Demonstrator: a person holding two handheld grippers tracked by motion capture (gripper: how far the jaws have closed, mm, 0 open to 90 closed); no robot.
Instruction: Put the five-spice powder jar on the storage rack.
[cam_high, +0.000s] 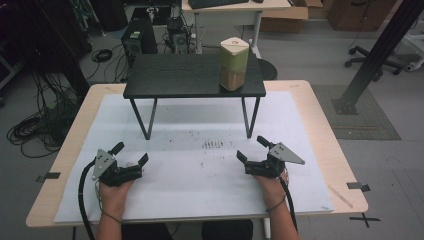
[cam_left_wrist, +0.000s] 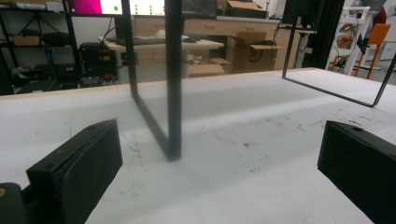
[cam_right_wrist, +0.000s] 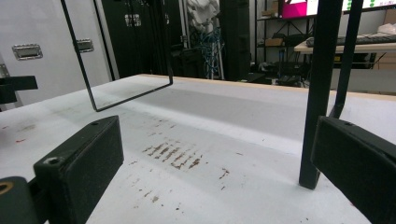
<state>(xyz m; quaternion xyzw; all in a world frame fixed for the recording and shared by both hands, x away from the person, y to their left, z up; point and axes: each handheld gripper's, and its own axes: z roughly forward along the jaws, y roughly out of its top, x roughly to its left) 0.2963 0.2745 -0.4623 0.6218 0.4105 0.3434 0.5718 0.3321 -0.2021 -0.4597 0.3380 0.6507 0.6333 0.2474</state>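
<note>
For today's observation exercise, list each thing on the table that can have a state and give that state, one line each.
Left gripper: jaws open, holding nothing, resting low over the white mat.
Right gripper: jaws open, holding nothing, near the shelf's right front leg.
Container: upright on the black shelf, lid on, brown filling in its lower part.
Black shelf: standing on its legs on the mat.
White mat: flat, stained with dark specks.

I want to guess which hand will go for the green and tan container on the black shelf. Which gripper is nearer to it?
Right. The right gripper rests on the white mat just right of and below the container; the left gripper sits far to its left. Both are open.
</note>
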